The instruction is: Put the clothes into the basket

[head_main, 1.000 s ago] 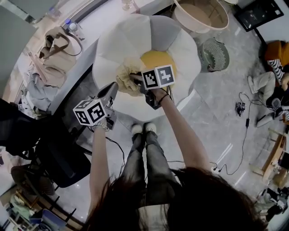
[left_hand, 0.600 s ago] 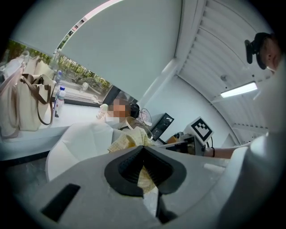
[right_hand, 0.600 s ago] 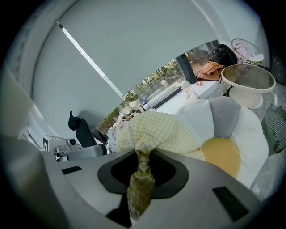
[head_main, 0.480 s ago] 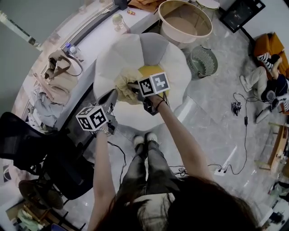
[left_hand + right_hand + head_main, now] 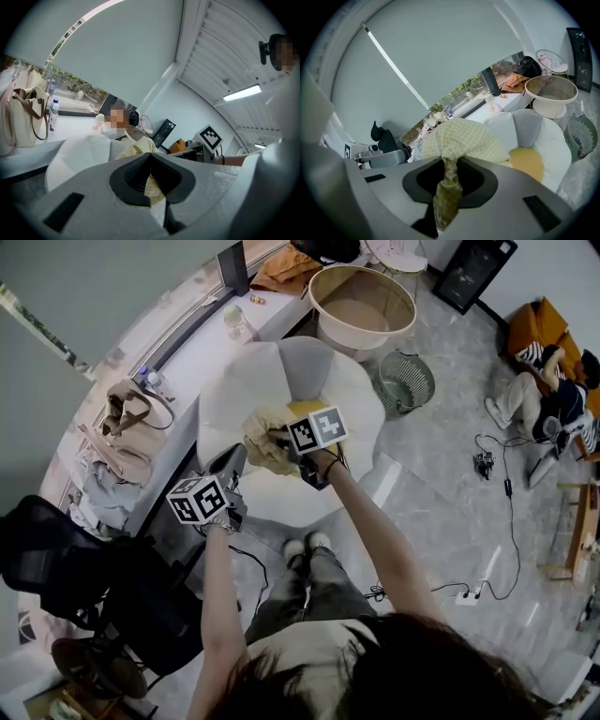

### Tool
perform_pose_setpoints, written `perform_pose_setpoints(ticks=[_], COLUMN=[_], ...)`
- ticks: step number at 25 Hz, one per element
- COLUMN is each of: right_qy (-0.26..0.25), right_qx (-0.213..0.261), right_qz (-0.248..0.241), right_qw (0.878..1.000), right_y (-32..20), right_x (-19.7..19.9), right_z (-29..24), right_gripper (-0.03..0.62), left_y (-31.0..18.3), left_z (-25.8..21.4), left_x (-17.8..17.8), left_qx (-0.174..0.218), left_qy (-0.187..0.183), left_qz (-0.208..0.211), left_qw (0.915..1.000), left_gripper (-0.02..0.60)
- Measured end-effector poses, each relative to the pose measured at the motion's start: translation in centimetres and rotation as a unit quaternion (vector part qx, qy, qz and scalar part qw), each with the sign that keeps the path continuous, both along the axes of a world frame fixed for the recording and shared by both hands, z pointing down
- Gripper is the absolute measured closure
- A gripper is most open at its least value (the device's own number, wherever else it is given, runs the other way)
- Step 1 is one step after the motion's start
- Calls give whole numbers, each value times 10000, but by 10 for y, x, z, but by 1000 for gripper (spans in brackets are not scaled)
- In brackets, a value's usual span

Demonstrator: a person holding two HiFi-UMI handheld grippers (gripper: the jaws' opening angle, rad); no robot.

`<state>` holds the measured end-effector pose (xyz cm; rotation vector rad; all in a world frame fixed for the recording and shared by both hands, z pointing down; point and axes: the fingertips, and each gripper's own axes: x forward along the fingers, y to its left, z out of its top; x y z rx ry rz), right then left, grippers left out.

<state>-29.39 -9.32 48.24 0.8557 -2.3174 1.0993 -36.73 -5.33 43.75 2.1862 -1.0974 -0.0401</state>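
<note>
Flower-shaped cushion [image 5: 246, 390], with the round basket [image 5: 328, 331] standing beyond it, well apart. The pale checked garment [image 5: 264, 435] is bunched over the cushion's yellow centre, not yet in the basket. The left gripper [image 5: 151, 182] and right gripper [image 5: 447, 187] each clench a fold, probably so the cloth lifts as one bundle.

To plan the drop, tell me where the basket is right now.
In the head view the beige basket stands at top centre, just beyond the white flower-shaped cushion, with the wire bin at its lower right.
</note>
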Motion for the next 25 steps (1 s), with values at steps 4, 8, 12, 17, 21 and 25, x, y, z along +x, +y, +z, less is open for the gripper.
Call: perform_pose_setpoints(ticks=[4,8,12,17,21,25], right_qy=[15,9,-134,-66,-33,-33], right_qx=[198,361,399,444,433,396], right_qz=[76,212,400,453,498,565], right_qw=[9998,9991,9983,9980,9978,9976], right_y=[-4,-10,-12,-9,-5,-1], right_x=[8,22,38,62,90,123], right_z=[-19,-37,-50,-57,-59,-64], right_gripper=[523,523,523,523,523,523], left_y=[-1,-8,-12,-8,-2,7], left_z=[-17,-39,-51,-53,-53,-52], left_x=[-1,4,19,46,77,113], left_qx=[181,382,466,437,419,367], left_qy=[-117,-185,-247,-228,-191,-126], left_qz=[135,228,414,561,675,782], left_qw=[9997,9988,9978,9972,9967,9962], left_gripper=[571,571,571,571,571,571])
